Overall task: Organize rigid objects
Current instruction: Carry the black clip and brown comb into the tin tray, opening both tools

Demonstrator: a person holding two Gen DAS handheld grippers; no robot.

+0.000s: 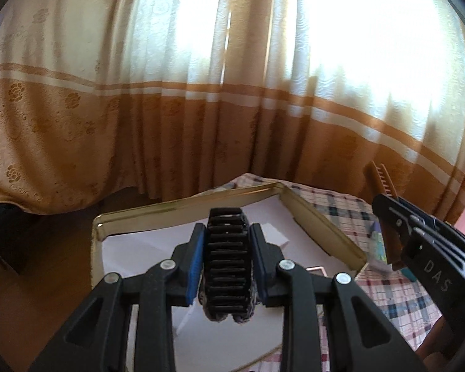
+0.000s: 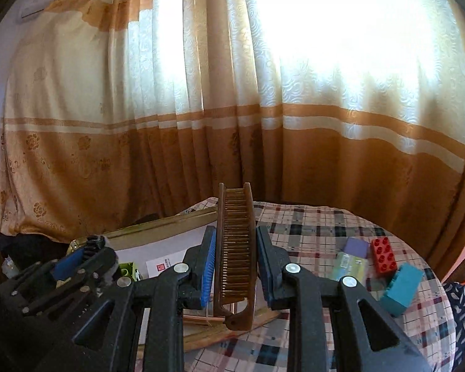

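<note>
Black comb (image 1: 228, 260) clamped in left tongs (image 1: 228, 254); right tongs (image 2: 235, 266), marked "DAS", clamp wooden comb (image 2: 236, 248).

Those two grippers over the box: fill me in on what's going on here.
A person is tidying loose items on a checked tablecloth. The left gripper has its jaws shut on a black ridged hair clip, held above the open gold-edged box. The right gripper clamps a brown wooden comb upright. A red brick, a teal block and a purple block lie on the cloth.
</note>
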